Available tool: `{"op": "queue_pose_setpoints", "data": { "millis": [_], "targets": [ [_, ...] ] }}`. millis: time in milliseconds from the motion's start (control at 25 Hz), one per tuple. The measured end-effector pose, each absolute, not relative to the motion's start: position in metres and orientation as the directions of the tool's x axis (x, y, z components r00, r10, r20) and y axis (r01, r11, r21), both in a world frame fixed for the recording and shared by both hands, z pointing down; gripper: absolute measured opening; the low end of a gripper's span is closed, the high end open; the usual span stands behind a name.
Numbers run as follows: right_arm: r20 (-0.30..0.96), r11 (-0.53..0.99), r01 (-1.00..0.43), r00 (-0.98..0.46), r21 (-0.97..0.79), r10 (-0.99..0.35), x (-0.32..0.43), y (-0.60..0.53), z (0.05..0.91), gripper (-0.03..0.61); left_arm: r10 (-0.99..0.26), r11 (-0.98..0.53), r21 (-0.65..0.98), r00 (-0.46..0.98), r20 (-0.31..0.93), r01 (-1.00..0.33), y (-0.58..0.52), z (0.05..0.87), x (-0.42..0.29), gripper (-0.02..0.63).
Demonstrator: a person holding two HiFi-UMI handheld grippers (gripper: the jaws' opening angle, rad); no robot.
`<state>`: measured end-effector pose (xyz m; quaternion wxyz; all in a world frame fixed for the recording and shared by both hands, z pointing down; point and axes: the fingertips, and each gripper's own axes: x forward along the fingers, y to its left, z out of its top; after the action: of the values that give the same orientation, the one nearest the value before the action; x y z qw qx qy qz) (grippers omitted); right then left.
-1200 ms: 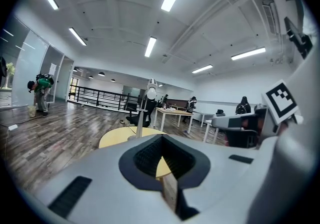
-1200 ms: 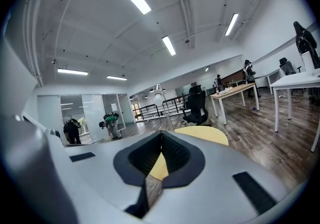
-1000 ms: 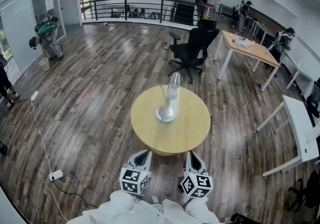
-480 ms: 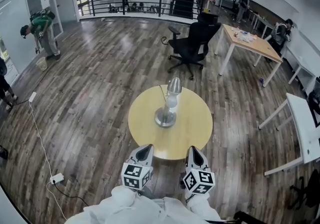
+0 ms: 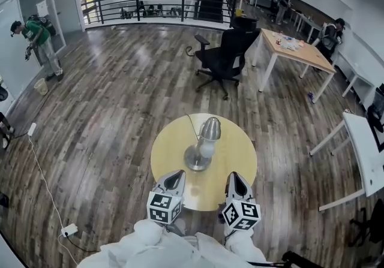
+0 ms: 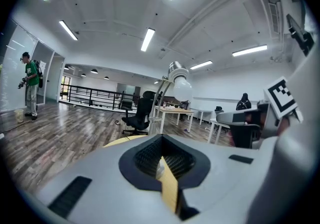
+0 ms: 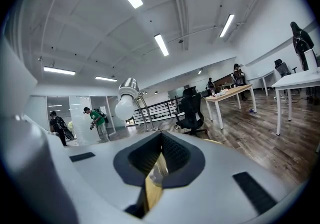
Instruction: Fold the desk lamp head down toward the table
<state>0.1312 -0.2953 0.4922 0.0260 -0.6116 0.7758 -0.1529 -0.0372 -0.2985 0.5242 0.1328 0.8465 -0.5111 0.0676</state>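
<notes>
Over the near edge of the round wooden table, the left gripper and right gripper are closed and empty; the desk lamp at the table's middle seems light, its bulb fragile, so the metal head is the place to hold, and both hands point side by side, nearly level, toward it.

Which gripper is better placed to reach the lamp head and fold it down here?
Right, marginally. In the head view the lamp head leans right of its base, a little nearer the right gripper than the left gripper. Both sit shut and empty at the table's near edge.
</notes>
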Motion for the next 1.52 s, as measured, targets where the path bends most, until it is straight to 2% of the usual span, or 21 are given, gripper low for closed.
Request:
{"op": "queue_pose_setpoints", "data": {
  "millis": [360, 480, 600, 680, 720, 760, 840, 960, 1200, 1520],
  "targets": [
    [0.123, 0.168, -0.955, -0.203, -0.246, -0.971, 0.127, -0.353, 0.484, 0.012, -0.792, -0.542, 0.112, 0.551, 0.262, -0.833, -0.37, 0.537, -0.039, -0.002],
    [0.132, 0.193, -0.951, -0.229, -0.242, -0.964, 0.129, -0.363, 0.486, 0.012, -0.767, -0.599, 0.039, 0.587, 0.261, -0.8, -0.392, 0.551, -0.027, -0.001],
    [0.106, 0.288, -0.918, -0.326, -0.271, -0.939, 0.121, -0.372, 0.467, 0.014, -0.722, -0.658, -0.031, 0.618, 0.313, -0.753, -0.421, 0.574, -0.01, 0.108],
    [0.078, 0.37, -0.882, -0.408, -0.291, -0.91, 0.116, -0.374, 0.44, 0.016, -0.691, -0.692, -0.07, 0.63, 0.354, -0.718, -0.439, 0.588, 0.001, 0.149],
    [0.065, 0.414, -0.859, -0.452, -0.302, -0.89, 0.112, -0.374, 0.424, 0.046, -0.679, -0.706, -0.088, 0.636, 0.367, -0.703, -0.448, 0.594, 0.006, 0.149],
    [0.054, 0.461, -0.834, -0.498, -0.304, -0.866, 0.108, -0.374, 0.407, 0.127, -0.669, -0.718, -0.099, 0.644, 0.372, -0.689, -0.457, 0.598, 0.011, 0.149],
    [0.051, 0.554, -0.789, -0.585, -0.266, -0.809, 0.095, -0.375, 0.374, 0.184, -0.65, -0.738, -0.103, 0.662, 0.372, -0.666, -0.473, 0.603, 0.02, 0.149],
    [0.091, 0.655, -0.733, -0.676, -0.182, -0.731, 0.071, -0.385, 0.344, 0.195, -0.609, -0.775, -0.105, 0.692, 0.388, -0.624, -0.486, 0.604, 0.032, 0.146],
    [0.248, 0.747, -0.63, -0.774, -0.211, -0.583, 0.032, -0.406, 0.348, 0.204, -0.583, -0.793, -0.073, 0.718, 0.379, -0.605, -0.487, 0.601, 0.033, 0.123],
    [0.437, 0.804, -0.556, -0.789, -0.21, -0.432, 0.024, -0.384, 0.362, 0.2, -0.592, -0.779, -0.047, 0.71, 0.382, -0.625, -0.486, 0.6, 0.034, 0.119]
  ]
}}
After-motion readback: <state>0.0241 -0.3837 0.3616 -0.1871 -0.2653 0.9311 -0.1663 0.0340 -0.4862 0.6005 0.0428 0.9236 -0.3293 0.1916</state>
